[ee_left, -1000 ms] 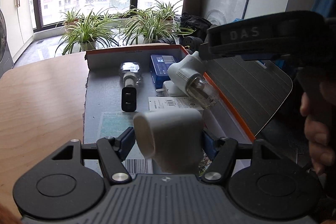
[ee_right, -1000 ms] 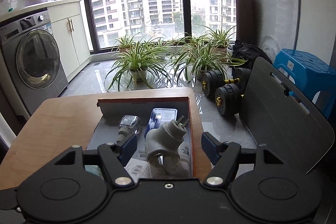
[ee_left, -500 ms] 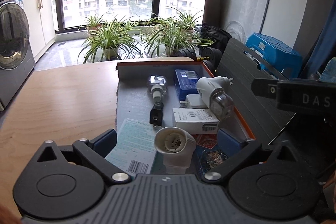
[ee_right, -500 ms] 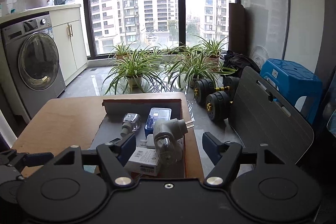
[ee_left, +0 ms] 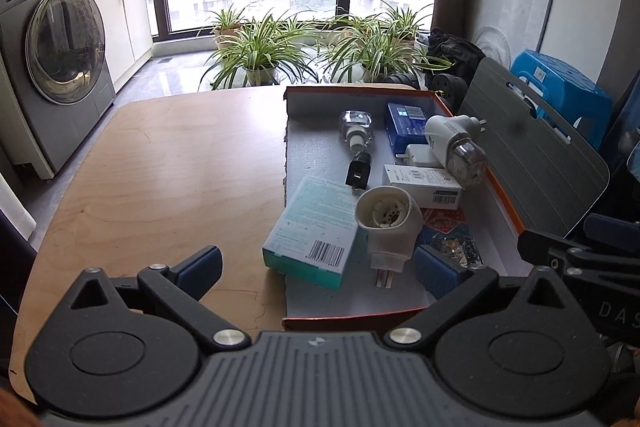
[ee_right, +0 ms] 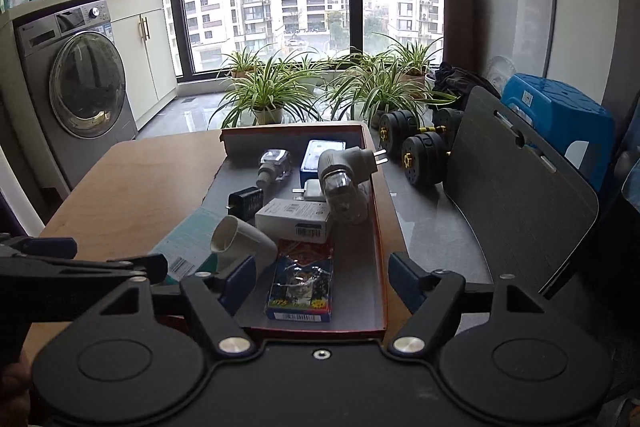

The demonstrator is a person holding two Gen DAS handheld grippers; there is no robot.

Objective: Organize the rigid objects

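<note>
The white plug-in socket adapter now lies in the orange-rimmed shallow box, near its front edge, leaning on the teal carton, prongs toward the camera and hollow end up. A second ago it was clamped between the jaws of the left gripper; those jaws have just been opening and now stand as wide as they go, with nothing pressed between them. The adapter sits ahead of the pads, clear of both. The left gripper has also drawn back, so more of the tabletop shows. By my reading, this item is delivered and that hand is free for the next one.

The second white plug-in unit with the clear bulb rests against the box's right wall, partly atop the white barcode carton. A second ago it was framed between the right gripper's jaws; they too have just been opening and stand fairly wide, holding nothing. Between them in the right wrist view lies only the playing-card pack, on the box floor and untouched. A small bottle, a black plug and a blue box fill the far half.
</note>
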